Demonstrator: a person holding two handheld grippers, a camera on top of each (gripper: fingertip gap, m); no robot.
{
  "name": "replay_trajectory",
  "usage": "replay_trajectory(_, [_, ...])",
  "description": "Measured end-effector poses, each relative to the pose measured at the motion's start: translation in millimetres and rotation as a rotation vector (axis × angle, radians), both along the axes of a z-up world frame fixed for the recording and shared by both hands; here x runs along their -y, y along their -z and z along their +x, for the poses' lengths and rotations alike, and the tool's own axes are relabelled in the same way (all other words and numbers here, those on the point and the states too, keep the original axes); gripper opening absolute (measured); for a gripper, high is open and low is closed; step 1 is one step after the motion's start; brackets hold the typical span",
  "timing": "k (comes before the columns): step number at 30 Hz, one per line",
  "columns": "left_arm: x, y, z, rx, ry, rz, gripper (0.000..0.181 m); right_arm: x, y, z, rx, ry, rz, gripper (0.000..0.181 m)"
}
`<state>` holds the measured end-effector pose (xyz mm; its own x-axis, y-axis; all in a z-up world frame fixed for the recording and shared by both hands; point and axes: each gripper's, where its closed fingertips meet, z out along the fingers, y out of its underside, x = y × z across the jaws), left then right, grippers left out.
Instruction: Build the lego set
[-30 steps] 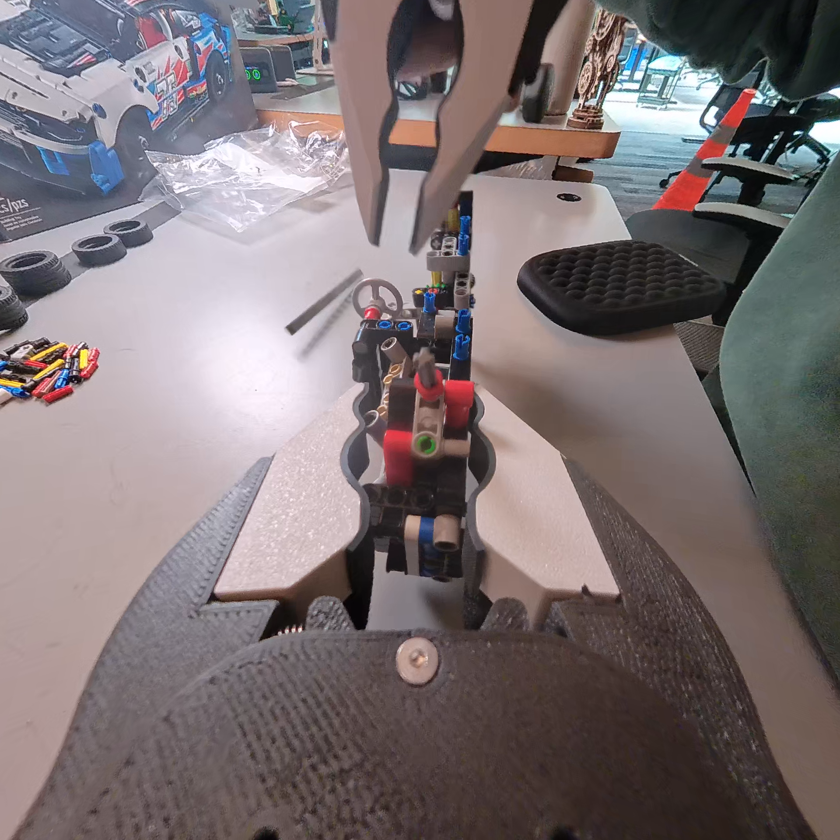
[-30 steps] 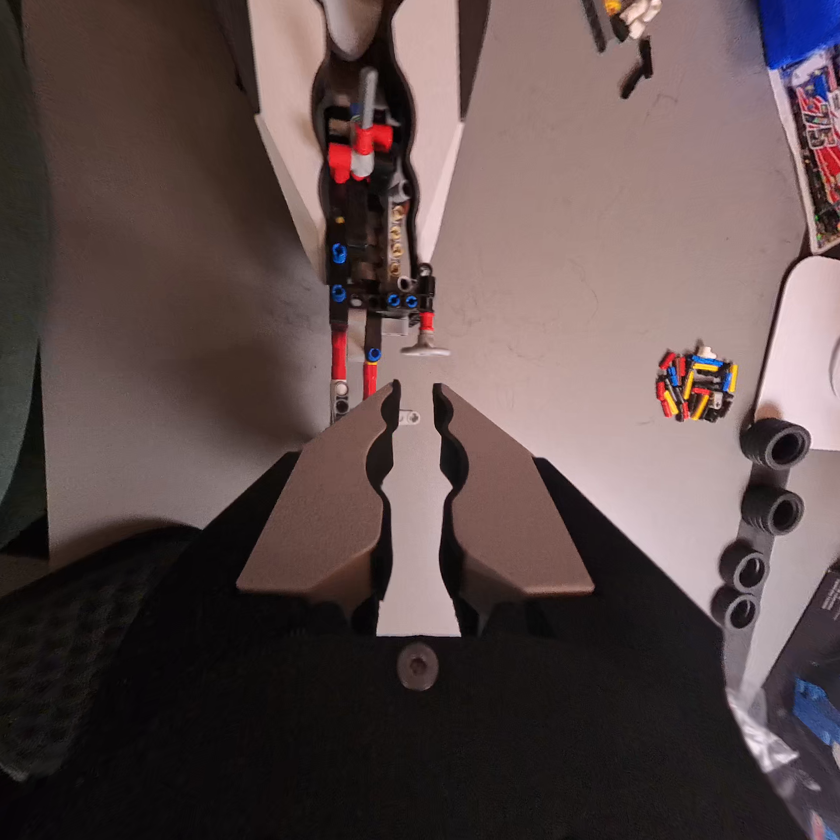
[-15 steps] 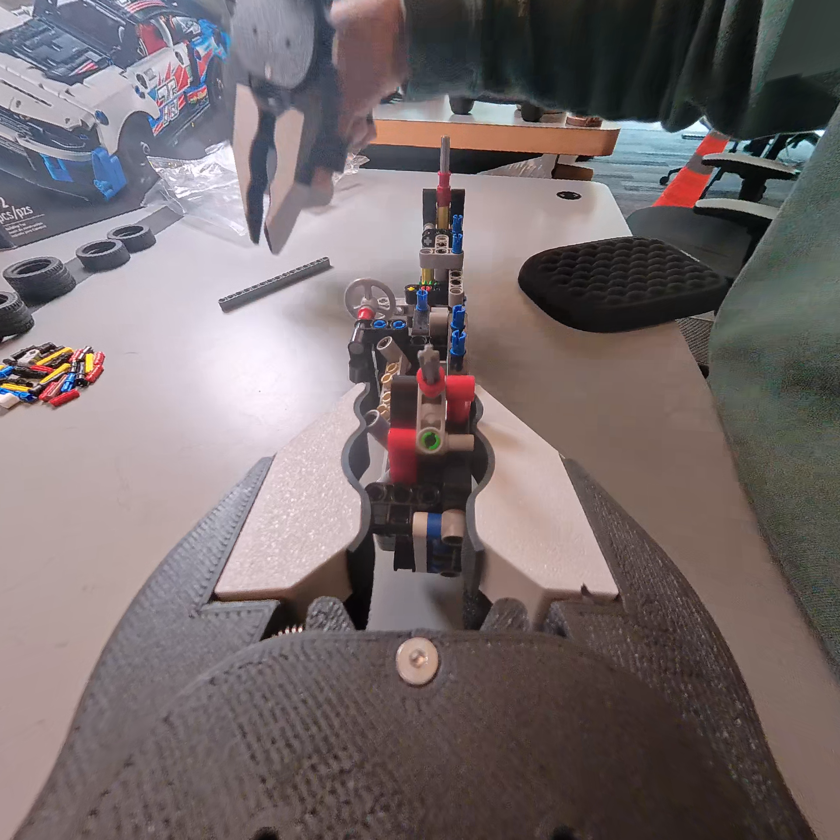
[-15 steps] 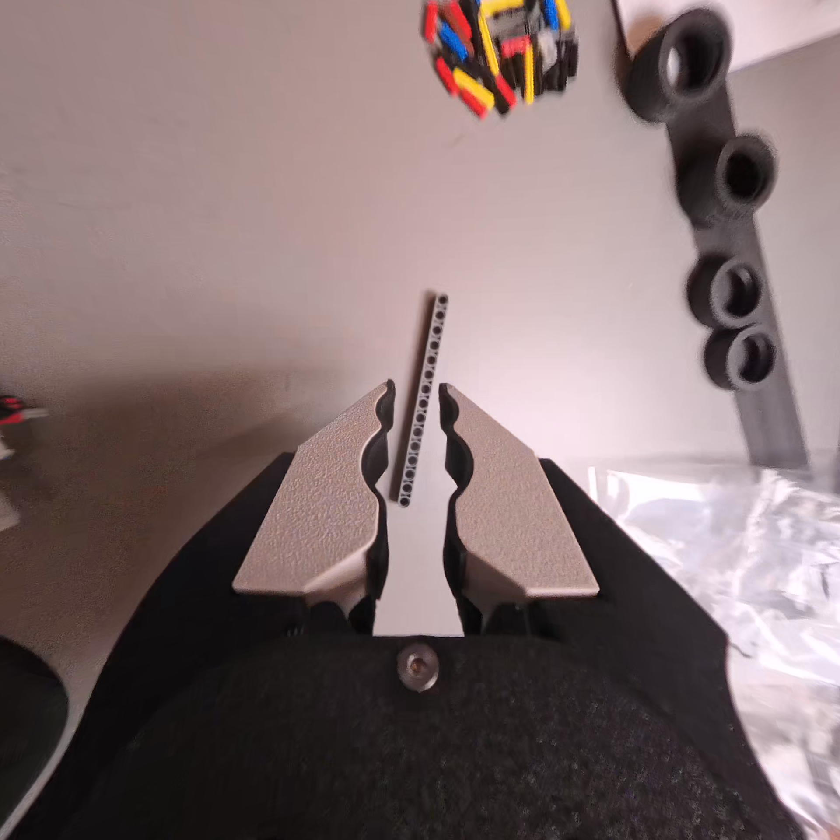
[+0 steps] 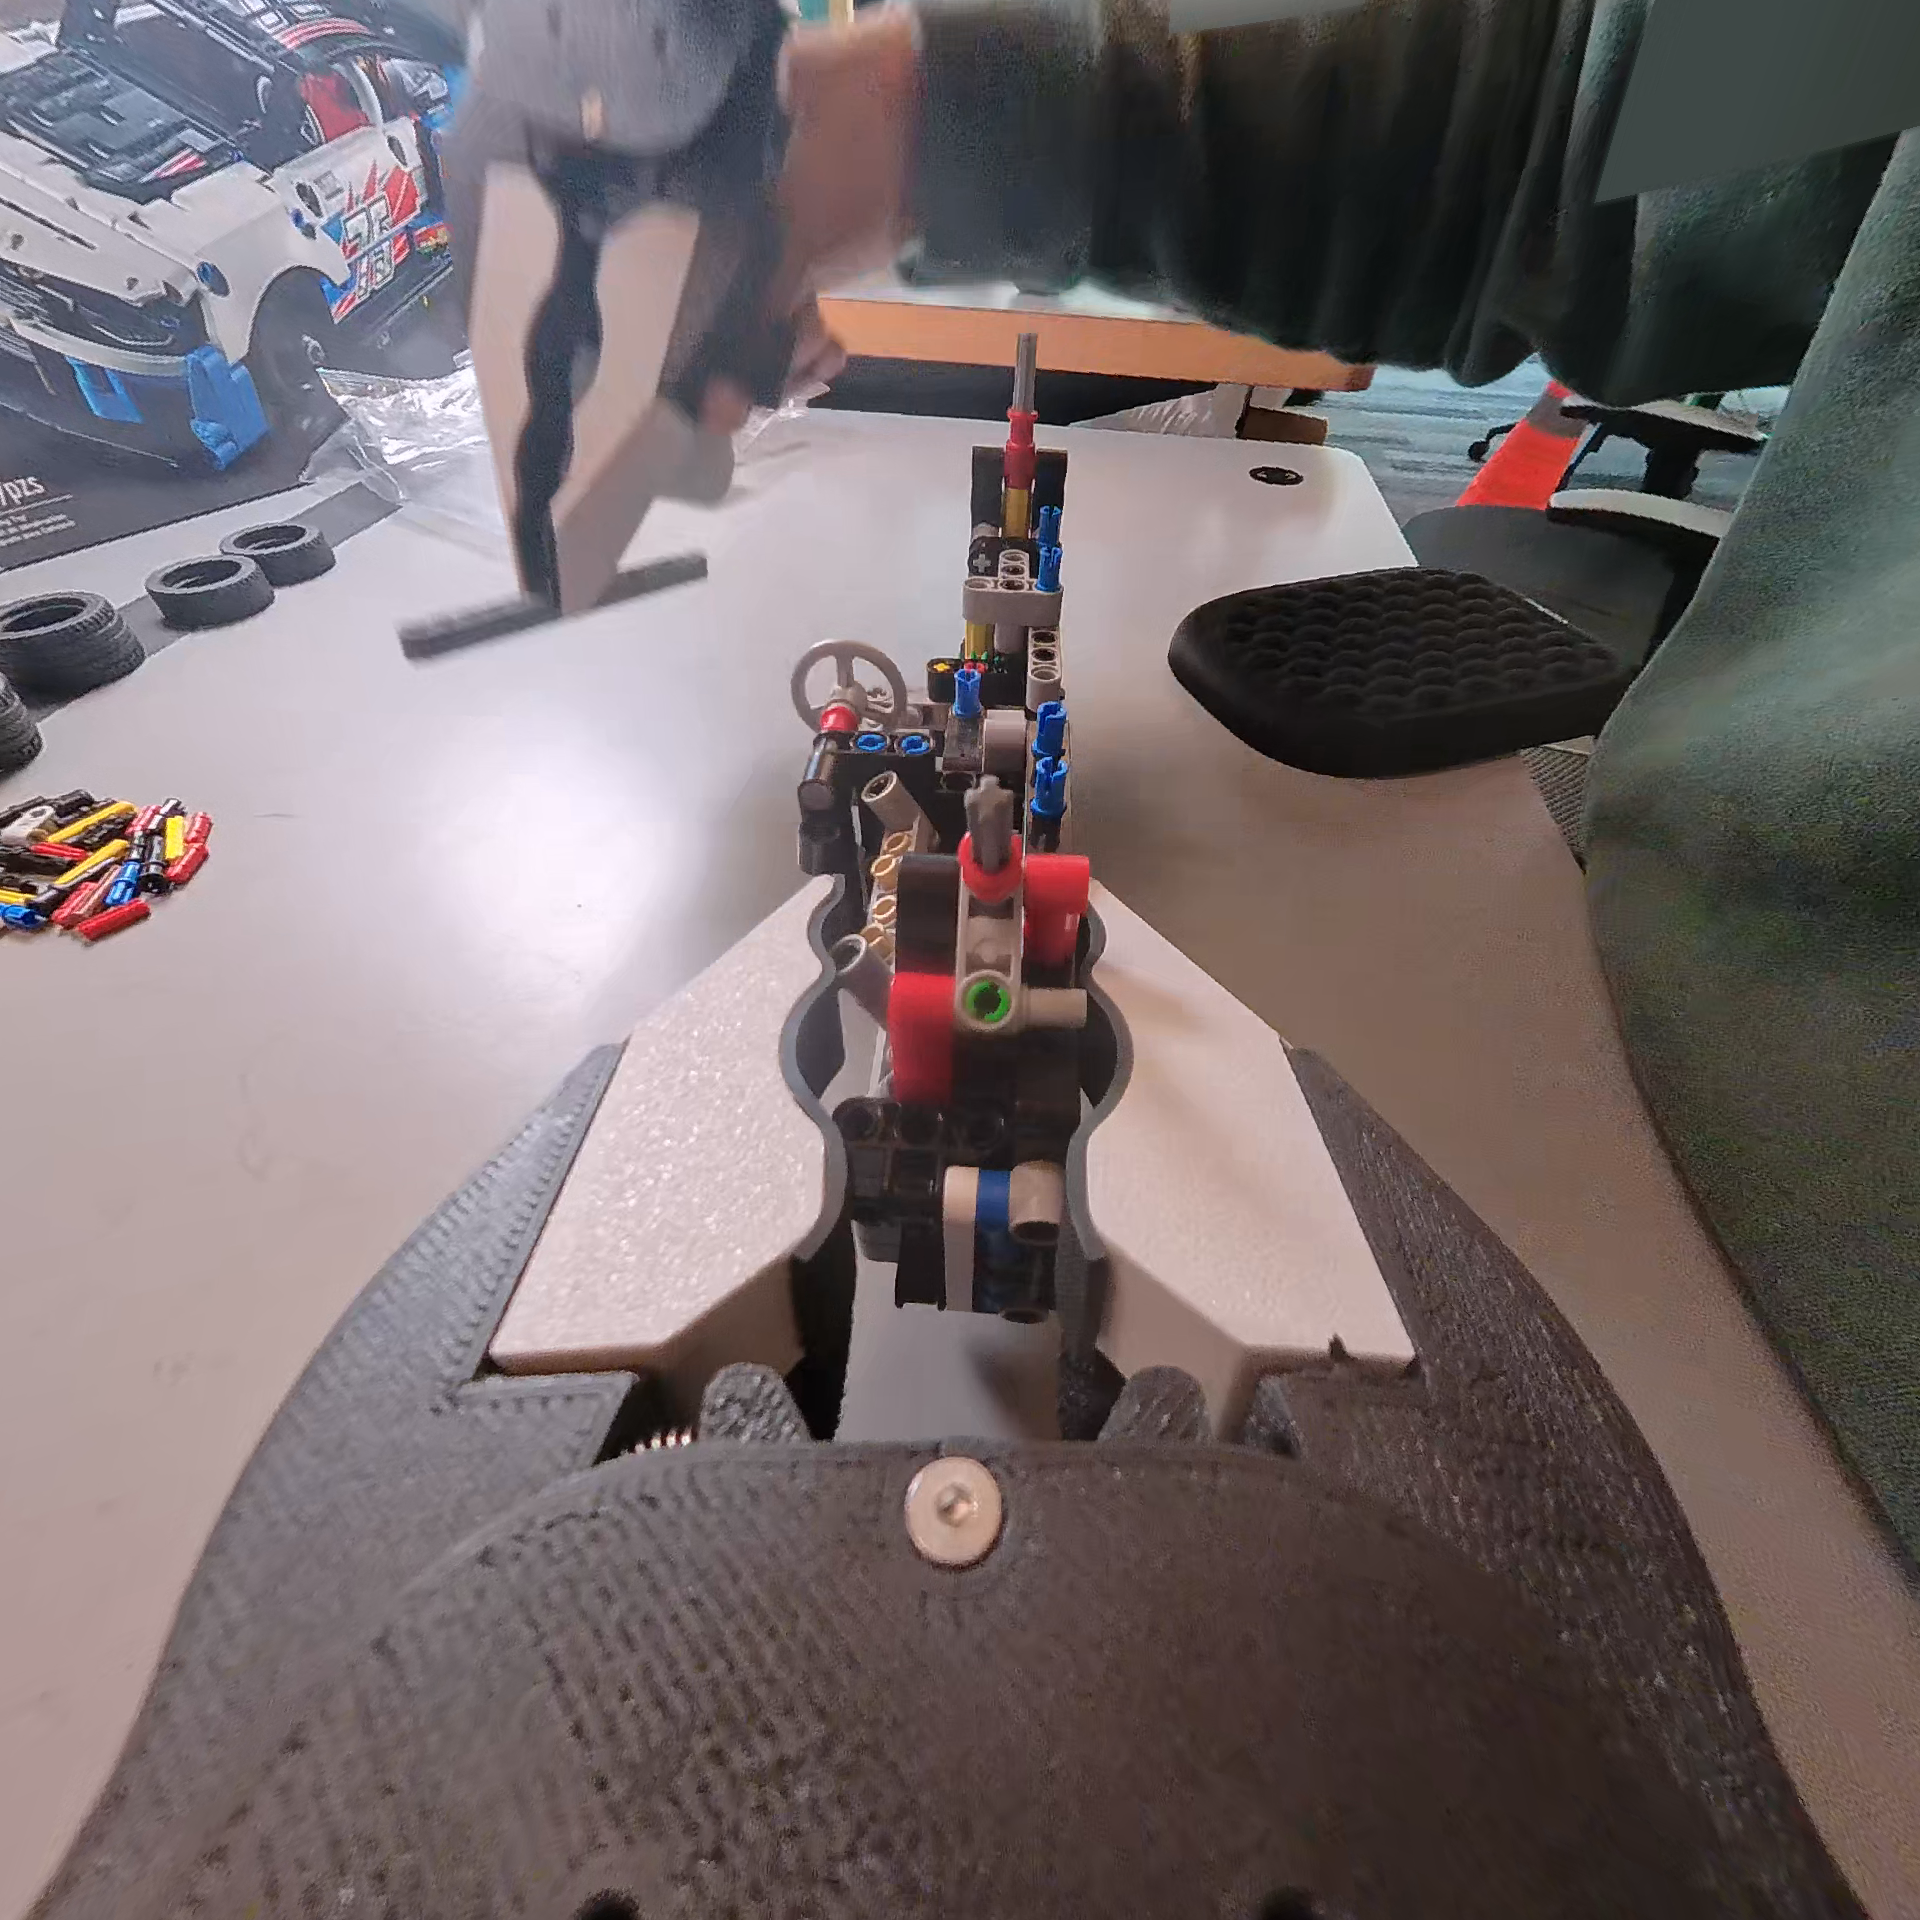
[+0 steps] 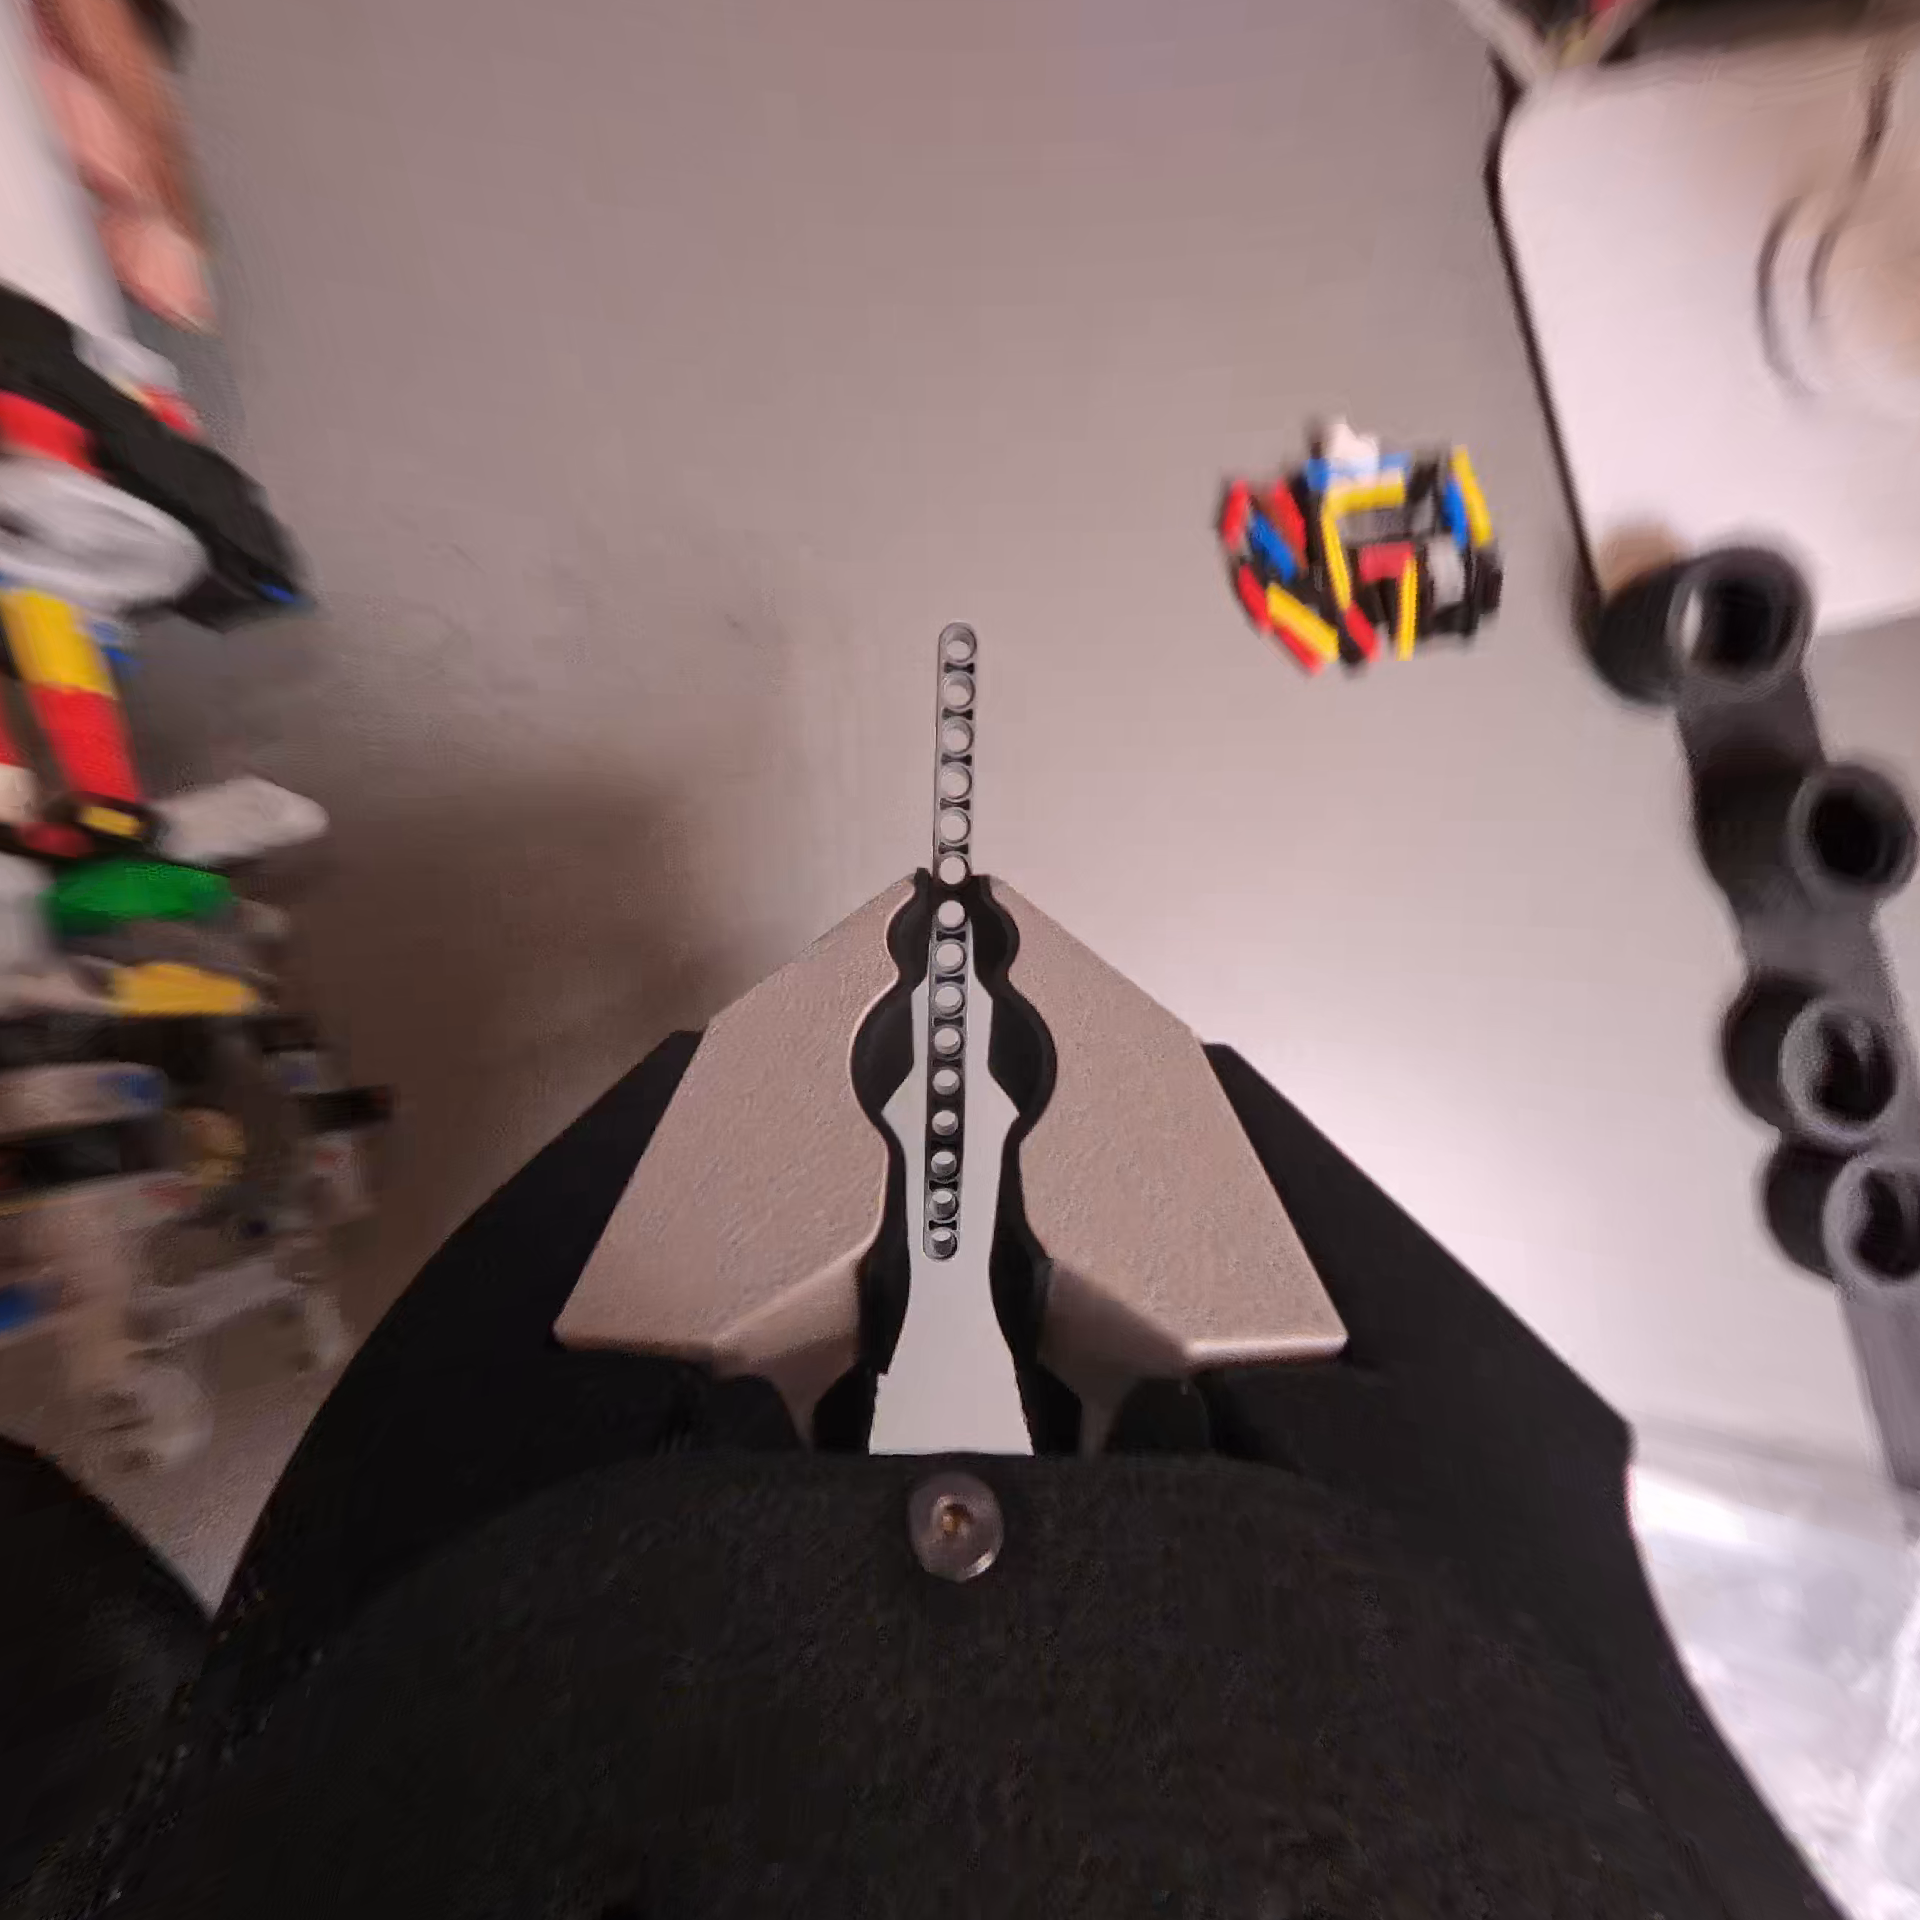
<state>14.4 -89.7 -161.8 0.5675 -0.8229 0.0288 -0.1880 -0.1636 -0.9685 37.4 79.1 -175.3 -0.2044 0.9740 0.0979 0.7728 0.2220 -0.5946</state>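
My left gripper [image 5: 961, 914] is shut on the near end of the long lego chassis [image 5: 977, 790], a black, red, grey and blue frame with a grey steering wheel [image 5: 847, 670], resting on the grey table [image 5: 416, 1039]. My right gripper [image 6: 954, 883] is shut on a long dark grey beam with holes [image 6: 954, 748], gripped near its middle. In the left wrist view the right gripper [image 5: 540, 592] holds that beam [image 5: 457, 629] level, just above the table to the chassis's far left. The chassis shows blurred at the left edge of the right wrist view [image 6: 94, 727].
A pile of small coloured pins [image 5: 88, 862] [image 6: 1361, 561] lies at the left. Black tyres [image 5: 208, 587] [image 6: 1829, 935] sit by the set's box [image 5: 156, 229] and a clear plastic bag [image 5: 416, 426]. A black chair armrest [image 5: 1392, 675] overhangs the table's right edge. Spacing between my two grippers at the tips: around 20 cm.
My right gripper left the chassis, swung over to the loose beam, came down around it and shut on it. The beam has turned and lifted slightly. The left gripper and chassis stayed put.
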Motion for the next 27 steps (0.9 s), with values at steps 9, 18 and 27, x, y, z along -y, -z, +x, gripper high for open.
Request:
replay_trajectory(9, [0.7, 0.2, 0.3, -0.015, -0.008, -0.003, 0.038, 160.6, -66.2, -0.7, 0.146, -0.407, 0.031, 0.004])
replay_trajectory(18, [1.6, 0.3, 0.3, -0.033, -0.012, 0.004, 0.038, 165.5, -45.5, 10.4, 0.232, -0.358, 0.061, 0.004])
replay_trajectory(27, [1.6, 0.4, 0.5, -0.03, -0.014, 0.001, 0.038, 165.7, -42.1, 9.9, 0.252, -0.336, 0.081, 0.004])
